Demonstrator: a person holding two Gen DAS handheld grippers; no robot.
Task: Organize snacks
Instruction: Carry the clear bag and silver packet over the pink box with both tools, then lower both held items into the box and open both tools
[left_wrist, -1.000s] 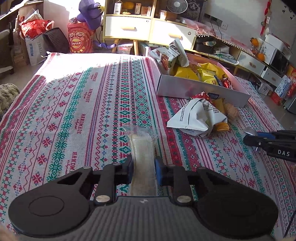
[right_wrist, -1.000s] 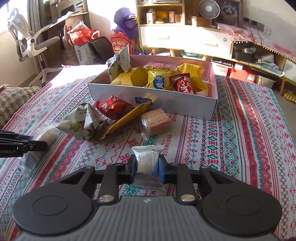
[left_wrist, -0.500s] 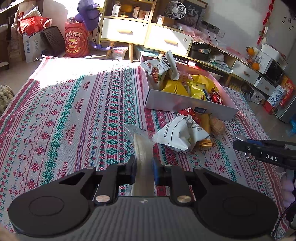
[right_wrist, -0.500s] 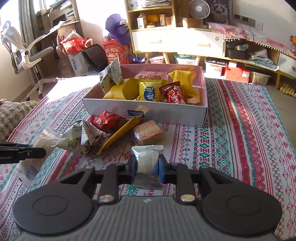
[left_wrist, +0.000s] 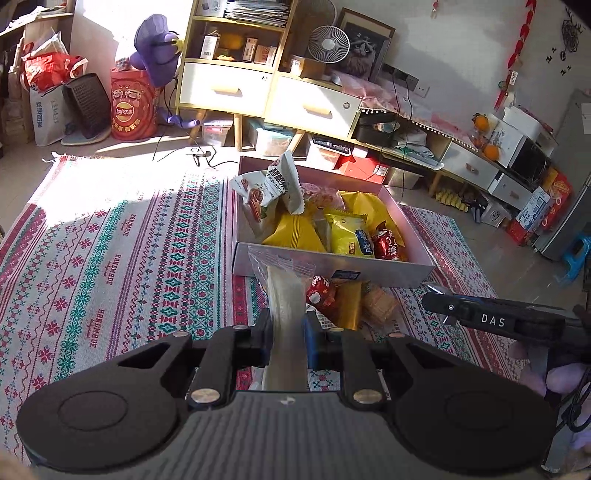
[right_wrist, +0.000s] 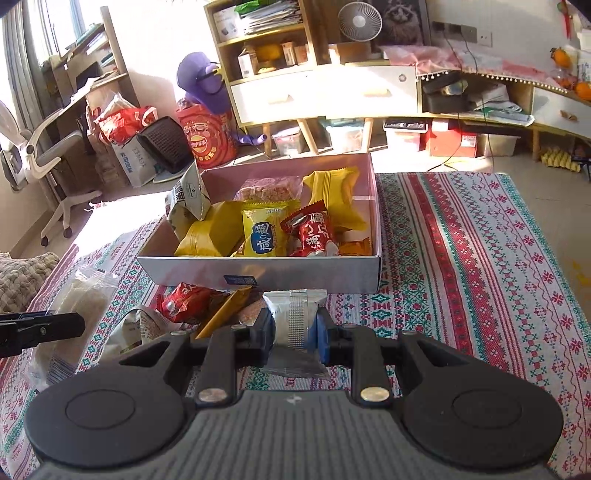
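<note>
Left gripper (left_wrist: 287, 334): jaws pinching a long clear-wrapped pale bar (left_wrist: 285, 295), which stands up through the centre of the left wrist frame; its sealed top edge overlaps the near wall of the box (left_wrist: 388, 271). Right gripper (right_wrist: 294, 334): jaws pressed on a small silver-white packet (right_wrist: 293, 314), lower centre of the right wrist frame, just below the box front.

Box sits centre frame on the patterned cloth (left_wrist: 110, 240), already crowded with yellow and red packs. A loose pile (right_wrist: 192, 306) of snacks lies against its front wall, left of centre in the right wrist view.

Risks, as we judge them:
- The bar is held low on its length; the free upper end could sag or catch the box rim on the way over.
- The wrappers are slick; either could slide in the pads if swung.
- Both tools converge on one box, so they may knock together.
- The full box may let drops spill.
</note>
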